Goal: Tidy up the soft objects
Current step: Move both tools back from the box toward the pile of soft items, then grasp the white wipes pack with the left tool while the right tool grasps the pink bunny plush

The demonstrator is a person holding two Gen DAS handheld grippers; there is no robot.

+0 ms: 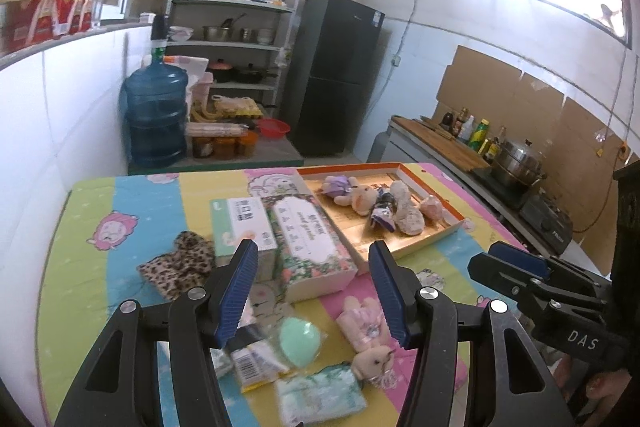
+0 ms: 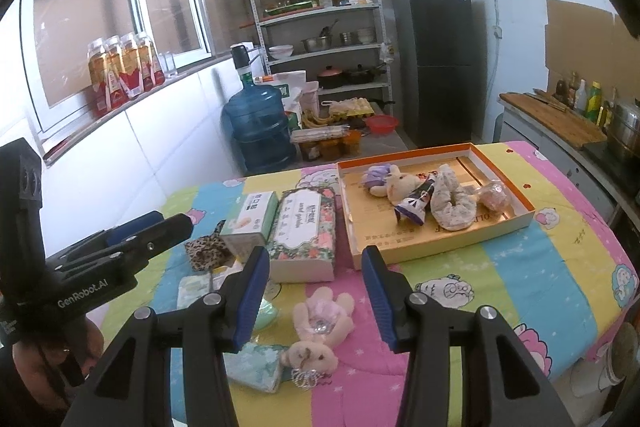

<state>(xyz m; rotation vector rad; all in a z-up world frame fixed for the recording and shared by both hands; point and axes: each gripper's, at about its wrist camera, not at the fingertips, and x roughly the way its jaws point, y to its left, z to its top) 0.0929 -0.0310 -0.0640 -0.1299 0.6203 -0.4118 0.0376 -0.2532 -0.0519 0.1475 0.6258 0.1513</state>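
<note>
A pink plush bear (image 1: 368, 339) (image 2: 320, 327) lies face down on the colourful tablecloth near the front edge. Behind it an orange-rimmed box tray (image 1: 348, 171) (image 2: 372, 223) holds several plush toys. A leopard-print cloth (image 1: 180, 263) (image 2: 204, 251) lies at the left, and a mint sponge (image 1: 298, 341) and a green tissue pack (image 1: 320, 395) (image 2: 256, 363) lie in front. My left gripper (image 1: 314, 287) (image 2: 152, 227) hovers open over the sponge and bear, holding nothing. My right gripper (image 2: 314, 295) (image 1: 516, 267) hangs open above the bear, also holding nothing.
A floral tissue box (image 1: 312, 243) (image 2: 304, 227) and a white-green box (image 1: 240, 223) (image 2: 250, 215) stand mid-table, left of the tray. Beyond the table stand a water jug (image 1: 156, 115), shelves, a fridge (image 1: 336, 75) and, at the right, a counter with pots.
</note>
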